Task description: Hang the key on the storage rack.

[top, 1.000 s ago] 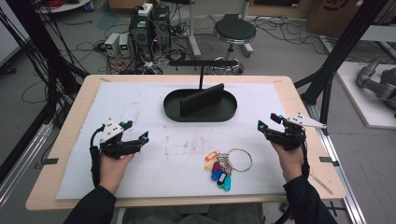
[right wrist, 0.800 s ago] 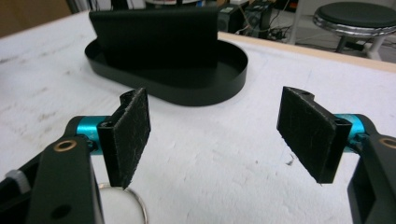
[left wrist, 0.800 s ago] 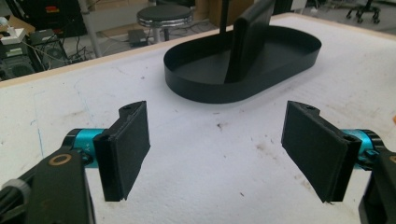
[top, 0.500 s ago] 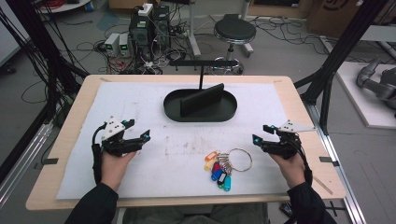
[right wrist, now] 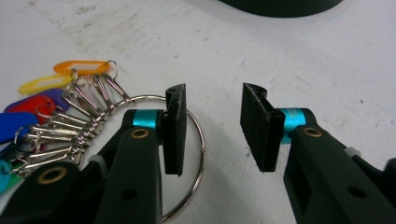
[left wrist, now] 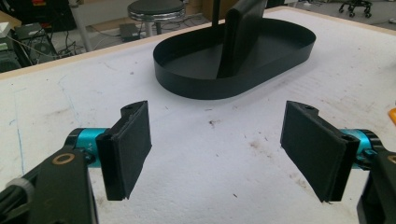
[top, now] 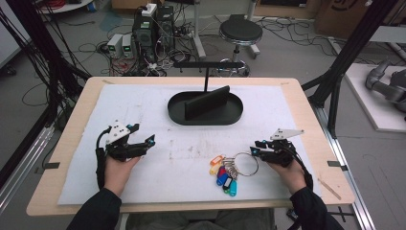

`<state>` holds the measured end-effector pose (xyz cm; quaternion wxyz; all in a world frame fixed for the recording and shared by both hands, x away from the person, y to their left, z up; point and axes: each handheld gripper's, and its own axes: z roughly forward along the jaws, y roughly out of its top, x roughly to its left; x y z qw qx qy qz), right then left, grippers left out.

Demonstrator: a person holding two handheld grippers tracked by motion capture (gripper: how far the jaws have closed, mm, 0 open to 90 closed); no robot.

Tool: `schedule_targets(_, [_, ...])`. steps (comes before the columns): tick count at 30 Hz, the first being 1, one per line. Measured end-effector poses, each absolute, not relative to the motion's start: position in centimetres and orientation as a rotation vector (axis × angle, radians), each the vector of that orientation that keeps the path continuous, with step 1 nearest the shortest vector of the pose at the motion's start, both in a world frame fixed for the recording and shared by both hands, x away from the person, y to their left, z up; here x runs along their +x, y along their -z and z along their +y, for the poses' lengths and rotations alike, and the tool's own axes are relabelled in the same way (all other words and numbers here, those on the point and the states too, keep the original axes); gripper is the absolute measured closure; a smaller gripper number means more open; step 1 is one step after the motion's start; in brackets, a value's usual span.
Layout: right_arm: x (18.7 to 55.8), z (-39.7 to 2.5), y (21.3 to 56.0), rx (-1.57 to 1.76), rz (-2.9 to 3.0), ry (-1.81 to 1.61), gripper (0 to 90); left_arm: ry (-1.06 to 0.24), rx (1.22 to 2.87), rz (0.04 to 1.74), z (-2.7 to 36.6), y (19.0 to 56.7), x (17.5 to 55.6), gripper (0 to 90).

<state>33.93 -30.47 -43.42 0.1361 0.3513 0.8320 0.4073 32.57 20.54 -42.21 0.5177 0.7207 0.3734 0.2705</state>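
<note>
A large metal key ring (top: 245, 164) (right wrist: 198, 140) with several coloured plastic tags (top: 224, 175) (right wrist: 32, 98) lies on the white mat near the front. My right gripper (top: 255, 149) (right wrist: 212, 128) is open just right of the ring; in the right gripper view its left jaw stands over the ring's wire and the other jaw is outside the ring. My left gripper (top: 147, 142) (left wrist: 217, 149) is open wide over bare mat at the left, with nothing between its pads. It points toward the black oval tray (top: 176, 112) (left wrist: 280, 51).
The tray holds an upright black slab (top: 207, 102) (left wrist: 243, 32) and has a T-shaped black stand (top: 207, 64) behind it. The mat (top: 143, 105) covers most of the wooden table (top: 306, 124). A stool (top: 240, 32) and cables lie on the floor beyond.
My right gripper has moved left and nearer the front, down to the key ring. The left gripper has barely shifted.
</note>
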Motion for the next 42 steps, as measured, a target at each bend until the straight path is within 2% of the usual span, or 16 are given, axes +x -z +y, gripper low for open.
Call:
schedule_targets(5, [34.2,-30.2,44.0,1.011,2.466,-1.147,71.2,-0.649,1.734,0.896,20.6,42.2,32.5,24.5])
schedule_targets(16, [34.0,-29.0,44.8,0.934,2.519,-1.014,80.5,-0.649,1.74,0.897,20.3,42.4,32.5,24.5])
schedule_targets(19, [33.9,-28.9,44.8,0.93,2.521,-1.011,86.9,-0.646,1.743,0.897,20.3,42.4,32.5,24.5])
schedule_targets(42, [33.2,-29.7,42.4,0.958,2.293,-1.281,87.6,-0.65,1.737,0.9,20.2,42.5,32.5,24.5])
